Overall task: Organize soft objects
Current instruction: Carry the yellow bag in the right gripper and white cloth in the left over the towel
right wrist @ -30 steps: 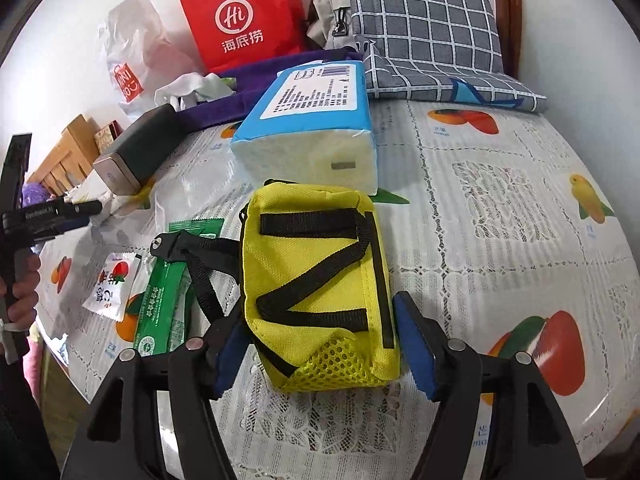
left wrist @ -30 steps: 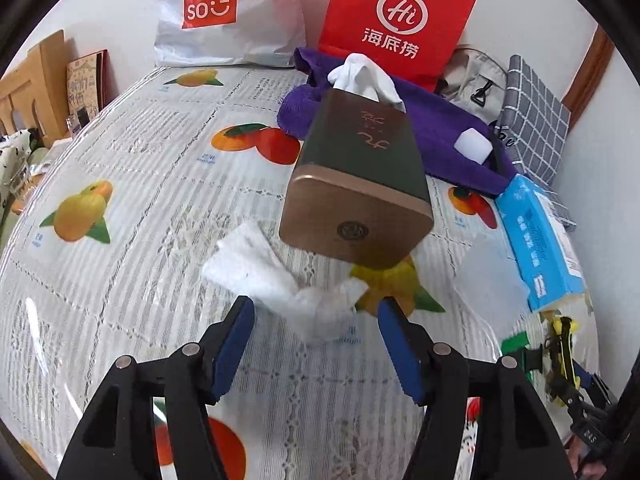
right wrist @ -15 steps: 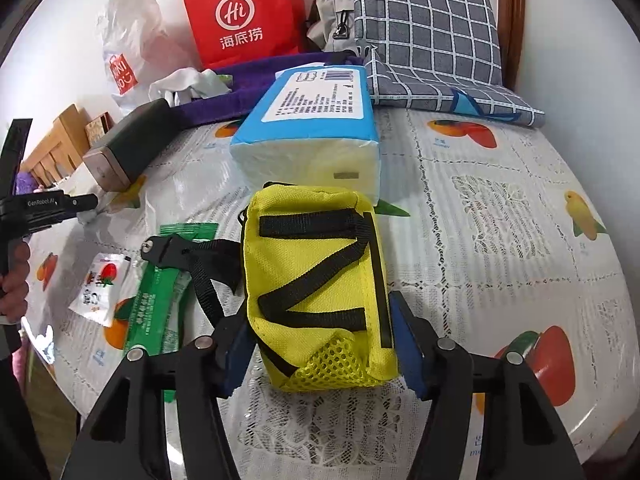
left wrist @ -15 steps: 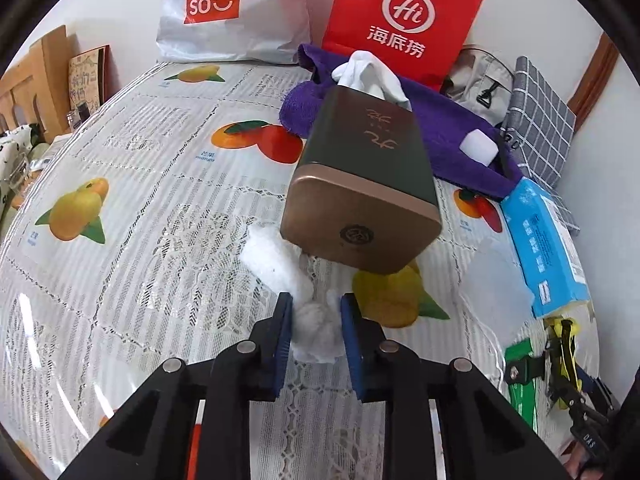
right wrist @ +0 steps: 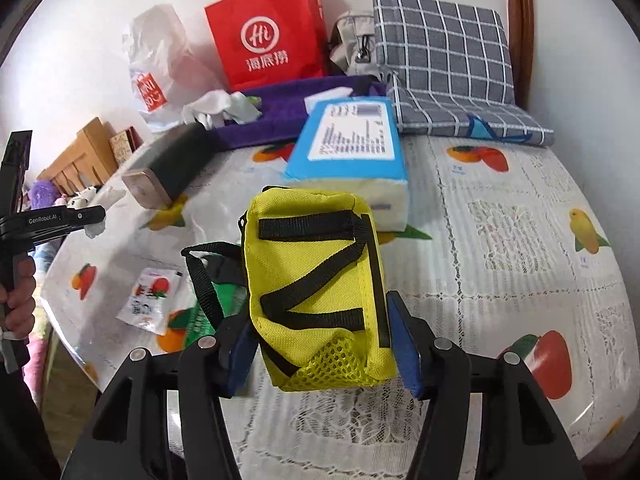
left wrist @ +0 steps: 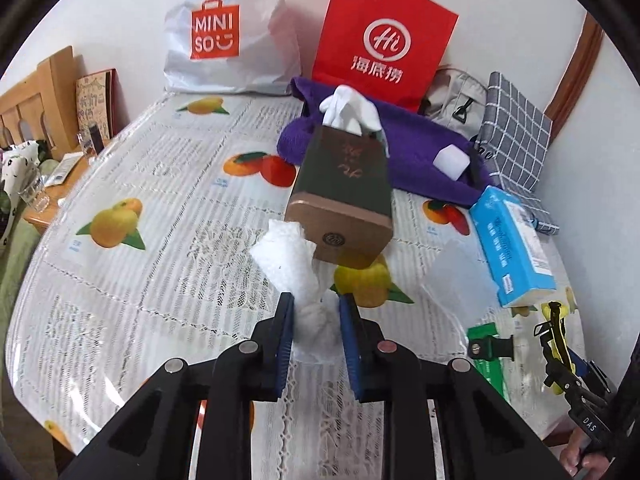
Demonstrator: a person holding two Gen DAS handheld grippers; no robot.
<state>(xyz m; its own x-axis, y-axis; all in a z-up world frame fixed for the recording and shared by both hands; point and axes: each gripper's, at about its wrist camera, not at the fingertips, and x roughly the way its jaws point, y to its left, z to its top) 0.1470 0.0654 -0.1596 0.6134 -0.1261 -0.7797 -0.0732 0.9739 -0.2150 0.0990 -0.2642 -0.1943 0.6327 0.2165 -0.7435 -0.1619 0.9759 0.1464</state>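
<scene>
Two grippers each pinch something soft over the table (left wrist: 120,300): the left gripper (left wrist: 316,330) squeezes a crumpled white tissue (left wrist: 294,268) before the dark tissue box (left wrist: 344,192), the right gripper (right wrist: 320,354) clamps a yellow pouch (right wrist: 316,296) whose underside is hidden

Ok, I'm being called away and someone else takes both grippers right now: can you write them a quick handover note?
Left gripper: shut on the crumpled white tissue, just in front of the brown tissue box.
Right gripper: shut on the yellow pouch, in front of the blue tissue pack.
Done: both soft items gripped.
Left: neither is put away yet; the purple towel and grey checked cushion lie at the back.
</scene>
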